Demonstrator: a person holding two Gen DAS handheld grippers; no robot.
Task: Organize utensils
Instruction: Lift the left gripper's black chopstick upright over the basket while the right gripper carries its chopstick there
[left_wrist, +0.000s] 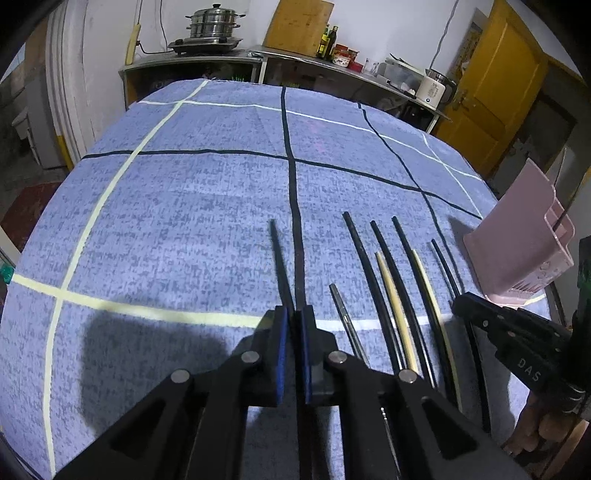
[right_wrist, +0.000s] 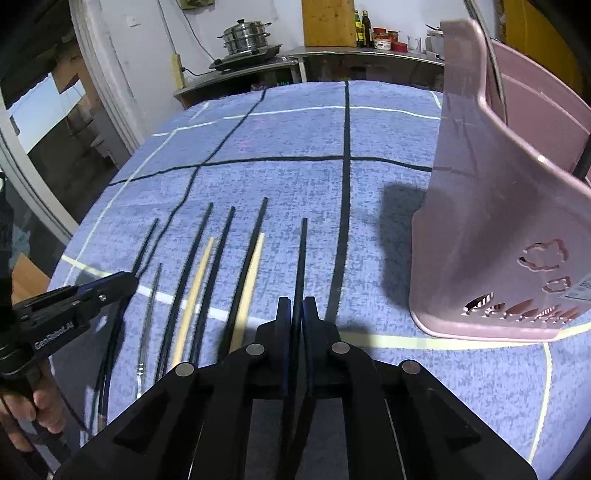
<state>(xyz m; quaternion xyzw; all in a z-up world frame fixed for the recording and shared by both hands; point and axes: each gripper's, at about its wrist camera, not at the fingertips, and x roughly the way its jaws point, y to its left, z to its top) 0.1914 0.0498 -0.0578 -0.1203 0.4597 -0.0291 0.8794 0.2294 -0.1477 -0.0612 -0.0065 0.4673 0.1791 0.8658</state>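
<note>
Step in hand, judged: 1 chopstick per hand-held gripper is being picked up for the pink holder (right_wrist: 491, 221). Both grips are looking closed down on a stick, though contact at the pads is being read from wrist views only.

Left hand-held gripper (left_wrist: 294, 317): jaws are being held clenched on a thin black chopstick (left_wrist: 277, 258); stick is running fwd out of the pads, tip pointing away, just beside the black stripe of the blue cloth on the worktop (left_wrist: 184, 206).

Right hand-held gripper (right_wrist: 297, 308): jaws clenched too, on another black chopstick (right_wrist: 302, 254) that is sticking out fwd between the pads.

Remaining sticks are lying on the cloth betw. the 2 grippers, roughly parallel: 3 long black ones (right_wrist: 195, 266), 2 pale wooden ones (right_wrist: 195, 291), 1 thin metal one (right_wrist: 151, 302). Holder is standing upright on the worktop, right of the right gripper, near but apart; something dark is already leaning inside it, not clear what.

To be done well: sticks being lifted clear of neighbours w/o dragging them, kept gripped firm so they aren't pivoting, then tipped near vertical before being lowered into the holder's open top. Right hand is being best served 1st, being closer.
</note>
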